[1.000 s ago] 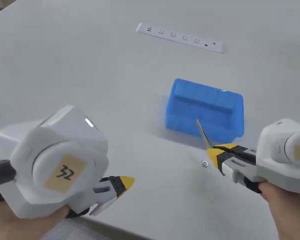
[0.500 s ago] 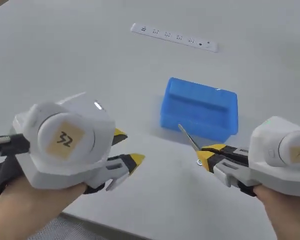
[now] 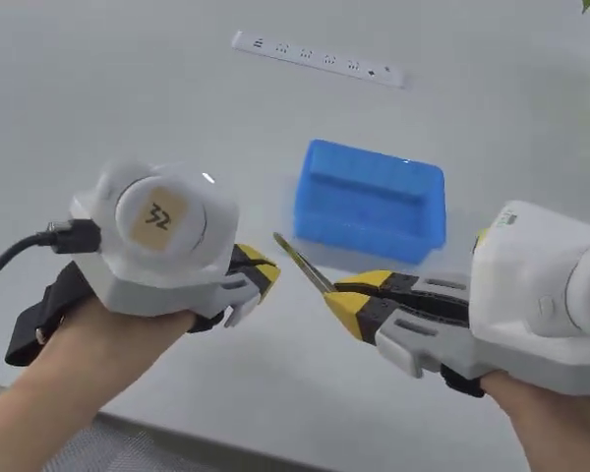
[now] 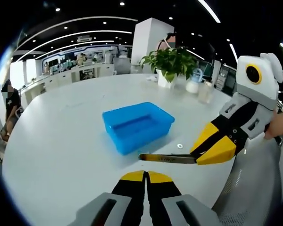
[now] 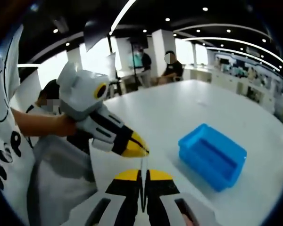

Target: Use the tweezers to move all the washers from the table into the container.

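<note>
My right gripper (image 3: 342, 298) is shut on metal tweezers (image 3: 300, 261), which point up and left toward the left gripper's yellow tips. My left gripper (image 3: 264, 273) is shut with nothing in it, and the tweezers' tip hangs just in front of it. In the left gripper view the tweezers (image 4: 167, 158) lie crosswise just beyond my shut left gripper (image 4: 146, 175). One small washer (image 4: 179, 146) lies on the white table beside the blue container (image 4: 137, 125). The blue container (image 3: 371, 200) stands behind both grippers. From the right gripper (image 5: 141, 175) the tweezers (image 5: 142, 165) reach the left gripper's tip.
A white power strip (image 3: 315, 57) lies at the far side of the white table (image 3: 128, 108). A potted plant (image 4: 172, 63) and bottles stand at the table's far end. People stand in the room behind.
Both grippers have come together in front of the container. The left one rose and moved right; the right one carried the tweezers left, away from the washer.
</note>
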`<move>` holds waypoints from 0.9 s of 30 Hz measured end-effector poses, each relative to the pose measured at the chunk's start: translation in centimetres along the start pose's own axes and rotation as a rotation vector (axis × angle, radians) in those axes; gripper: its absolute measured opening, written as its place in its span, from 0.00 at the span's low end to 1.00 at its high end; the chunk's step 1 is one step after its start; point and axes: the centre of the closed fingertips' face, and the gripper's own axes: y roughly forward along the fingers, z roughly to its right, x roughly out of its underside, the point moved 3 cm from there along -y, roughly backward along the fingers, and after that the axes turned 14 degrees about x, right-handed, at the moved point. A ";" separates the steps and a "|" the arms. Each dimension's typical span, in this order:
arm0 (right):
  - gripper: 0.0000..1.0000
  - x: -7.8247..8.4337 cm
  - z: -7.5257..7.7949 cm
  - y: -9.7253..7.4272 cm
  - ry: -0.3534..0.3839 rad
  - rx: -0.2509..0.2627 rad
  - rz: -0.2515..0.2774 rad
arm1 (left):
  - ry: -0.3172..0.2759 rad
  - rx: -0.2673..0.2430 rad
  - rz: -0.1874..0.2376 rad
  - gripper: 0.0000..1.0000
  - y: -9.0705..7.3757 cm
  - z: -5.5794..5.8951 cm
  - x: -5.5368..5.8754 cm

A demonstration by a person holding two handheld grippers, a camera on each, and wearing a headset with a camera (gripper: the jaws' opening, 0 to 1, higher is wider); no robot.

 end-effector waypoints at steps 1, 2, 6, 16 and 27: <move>0.02 0.1 -0.2 0.0 -0.015 -0.001 -0.004 | 0.004 -0.001 0.004 0.00 -0.1 0.1 -0.2; 0.02 0.3 -0.2 0.1 -0.027 -0.001 -0.007 | 0.011 -0.001 0.009 0.00 -0.1 0.3 -0.4; 0.02 0.8 -0.1 0.3 -0.070 0.002 -0.032 | 0.057 0.020 0.014 0.00 -0.2 0.8 -1.1; 0.02 0.7 0.1 0.4 -0.090 0.013 -0.030 | 0.113 0.134 0.043 0.00 0.7 4.5 -2.8; 0.02 0.5 0.3 0.5 -0.091 0.017 -0.028 | 0.121 0.089 0.001 0.00 0.9 2.9 -2.1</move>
